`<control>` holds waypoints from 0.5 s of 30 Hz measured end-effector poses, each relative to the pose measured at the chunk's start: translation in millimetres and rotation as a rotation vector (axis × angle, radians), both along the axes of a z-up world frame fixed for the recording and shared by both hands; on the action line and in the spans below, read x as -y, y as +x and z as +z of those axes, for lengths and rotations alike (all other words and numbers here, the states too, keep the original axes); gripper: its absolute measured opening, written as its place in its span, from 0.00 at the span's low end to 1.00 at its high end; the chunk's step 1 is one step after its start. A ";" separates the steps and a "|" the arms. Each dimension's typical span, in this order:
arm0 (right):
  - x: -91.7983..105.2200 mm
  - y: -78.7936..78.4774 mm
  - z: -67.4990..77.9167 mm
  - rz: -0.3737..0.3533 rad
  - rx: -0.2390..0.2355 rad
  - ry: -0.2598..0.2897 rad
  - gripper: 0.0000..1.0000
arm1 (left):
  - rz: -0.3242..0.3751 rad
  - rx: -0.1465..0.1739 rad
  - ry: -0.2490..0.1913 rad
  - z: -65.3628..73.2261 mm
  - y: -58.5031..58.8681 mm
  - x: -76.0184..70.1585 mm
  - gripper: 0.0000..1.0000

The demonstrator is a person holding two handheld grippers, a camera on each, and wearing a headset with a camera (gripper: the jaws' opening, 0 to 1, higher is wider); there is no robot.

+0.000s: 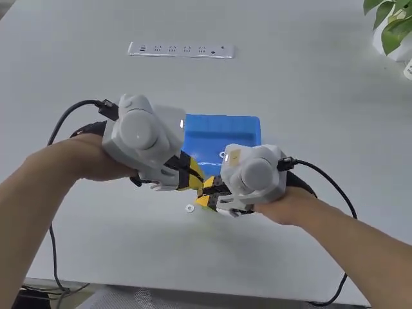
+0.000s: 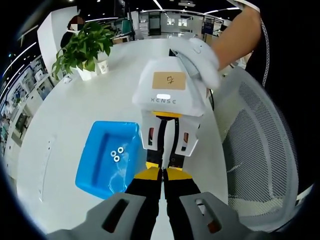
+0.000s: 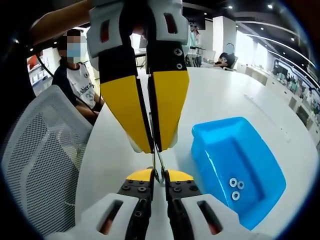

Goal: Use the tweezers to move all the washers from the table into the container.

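The blue container (image 1: 222, 132) sits on the white table behind both grippers. It holds three washers (image 3: 235, 188), which also appear as washers (image 2: 116, 154) in the left gripper view. One loose washer (image 1: 189, 208) lies on the table just below the jaws. My left gripper (image 1: 198, 183) and right gripper (image 1: 206, 199) point at each other, tips nearly meeting. The thin metal tweezers (image 3: 156, 165) run between them. My right gripper (image 3: 159, 176) is shut on one end. The left gripper (image 3: 151, 147) is shut on the other end. My left gripper (image 2: 162, 174) faces the right gripper (image 2: 169, 162).
A white power strip (image 1: 181, 50) lies at the far side of the table. A potted plant (image 1: 389, 26) stands at the far right corner. A white mesh chair (image 2: 255, 145) is beside the table, and a seated person (image 3: 75, 70) is beyond it.
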State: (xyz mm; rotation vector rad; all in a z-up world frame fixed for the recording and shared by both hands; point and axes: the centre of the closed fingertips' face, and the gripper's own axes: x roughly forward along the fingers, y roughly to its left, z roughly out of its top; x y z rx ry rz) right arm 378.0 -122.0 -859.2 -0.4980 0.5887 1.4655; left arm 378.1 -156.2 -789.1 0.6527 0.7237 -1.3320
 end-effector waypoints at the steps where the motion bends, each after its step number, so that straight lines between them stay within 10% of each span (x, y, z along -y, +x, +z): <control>1: 0.0 -0.1 0.1 -0.005 -0.006 0.001 0.10 | 0.000 0.001 0.000 0.2 0.0 0.1 0.05; 15: -0.6 -1.5 0.1 0.020 0.015 0.000 0.11 | -0.003 0.000 0.002 0.9 -1.2 -1.3 0.05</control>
